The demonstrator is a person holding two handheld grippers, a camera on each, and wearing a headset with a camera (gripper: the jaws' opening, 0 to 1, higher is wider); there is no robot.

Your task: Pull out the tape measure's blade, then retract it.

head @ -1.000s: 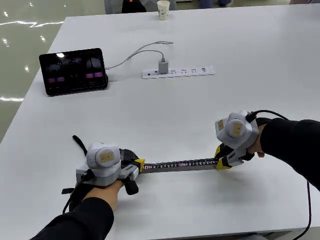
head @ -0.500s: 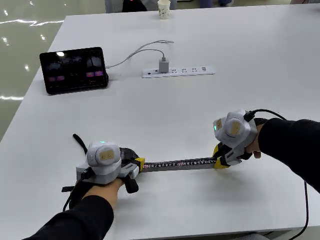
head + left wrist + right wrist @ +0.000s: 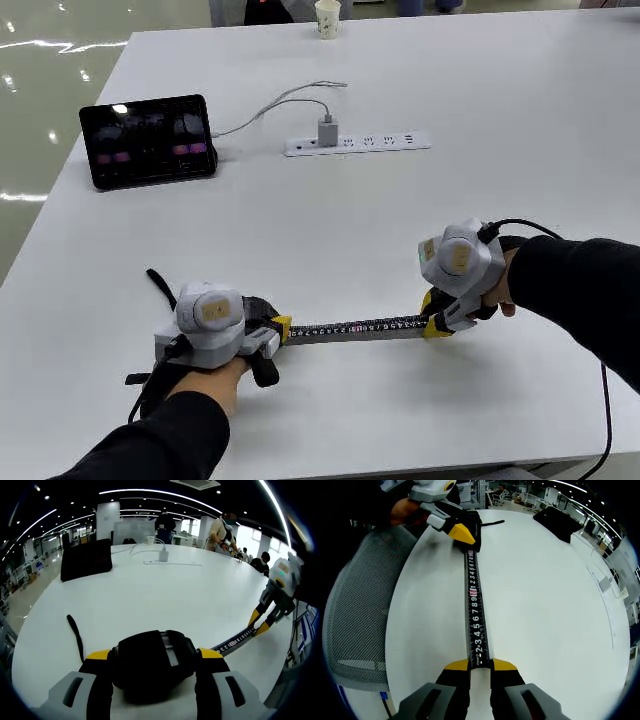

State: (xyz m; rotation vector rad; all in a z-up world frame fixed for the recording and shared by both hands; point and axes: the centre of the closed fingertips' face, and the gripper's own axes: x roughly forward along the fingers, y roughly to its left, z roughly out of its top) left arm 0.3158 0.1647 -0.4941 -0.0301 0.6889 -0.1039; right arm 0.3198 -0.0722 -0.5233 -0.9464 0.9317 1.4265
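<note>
Tape measure case [image 3: 152,666] sat near the bench's [image 3: 400,220] front edge. We had left tongs [image 3: 155,655] clamped round it, right tongs [image 3: 480,664] pinching the pulled-out blade's [image 3: 472,595] tip.

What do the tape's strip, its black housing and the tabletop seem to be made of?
The blade looks like thin painted metal: flat, stiff, dark with printed numerals. The case seems matte black plastic or rubber, with soft dull highlights. The tabletop looks like smooth white laminate, faintly glossy; what lies beneath cannot be told.
</note>
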